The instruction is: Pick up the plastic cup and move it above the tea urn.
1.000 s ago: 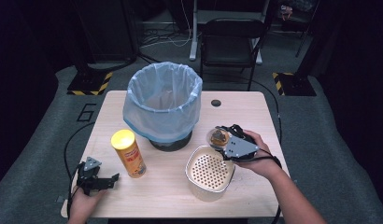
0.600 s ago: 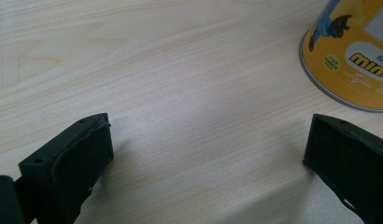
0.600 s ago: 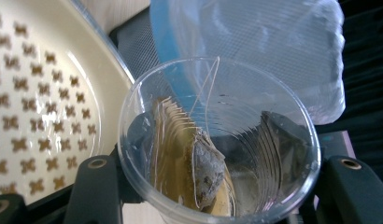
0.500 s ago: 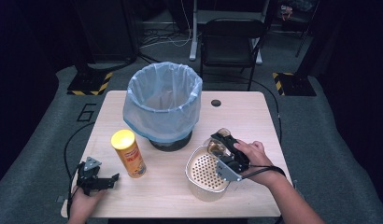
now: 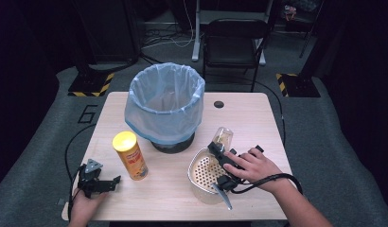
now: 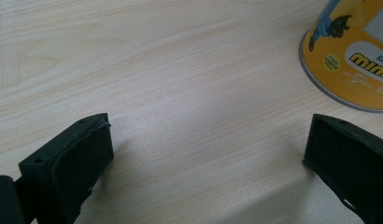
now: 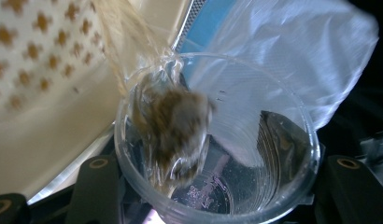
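Plastic cup [image 7: 217, 140], clear and holding a brownish clump, sits clamped between the jaws of the right gripper [image 5: 224, 152] at lower right of the high view, tilted over the rim of the cream strainer [image 5: 201, 175]. Left gripper [image 5: 95, 182], lower left, rests on the table [image 5: 173, 198] with jaws apart, near the yellow can [image 5: 129, 155].

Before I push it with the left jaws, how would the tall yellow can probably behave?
The yellow can stands upright, tall and narrow on the smooth wooden table, so a high push would probably tip it. Being round, it might then roll. A low push likely slides it. Its weight cannot be judged.
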